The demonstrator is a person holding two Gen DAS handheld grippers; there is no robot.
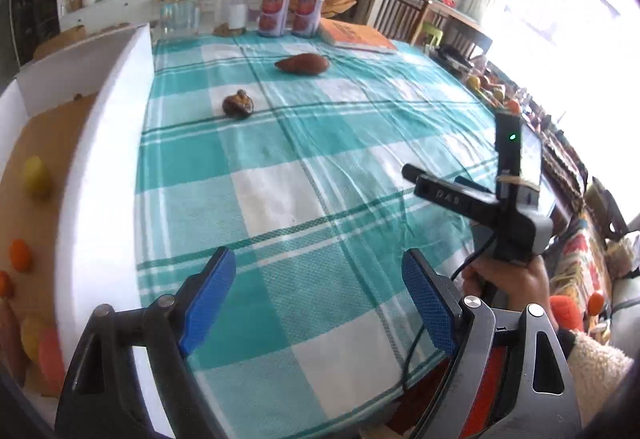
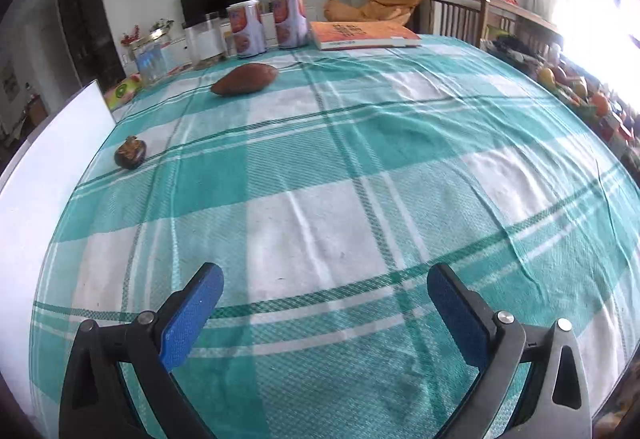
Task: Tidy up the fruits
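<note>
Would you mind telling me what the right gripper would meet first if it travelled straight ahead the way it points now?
Probably nothing soon: the right gripper, jaws open, faces bare checked tablecloth. The sweet potato and the dark mangosteen lie left of its line. Far ahead, the orange book seems nearest, though depth is unclear.

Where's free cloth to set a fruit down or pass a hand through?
Free: the wide stretch of tablecloth between both open grippers and the sweet potato, and the whole right half up to the book. Crowded: the far edge with cans and jars, and the left strip where the mangosteen sits by the white box.
</note>
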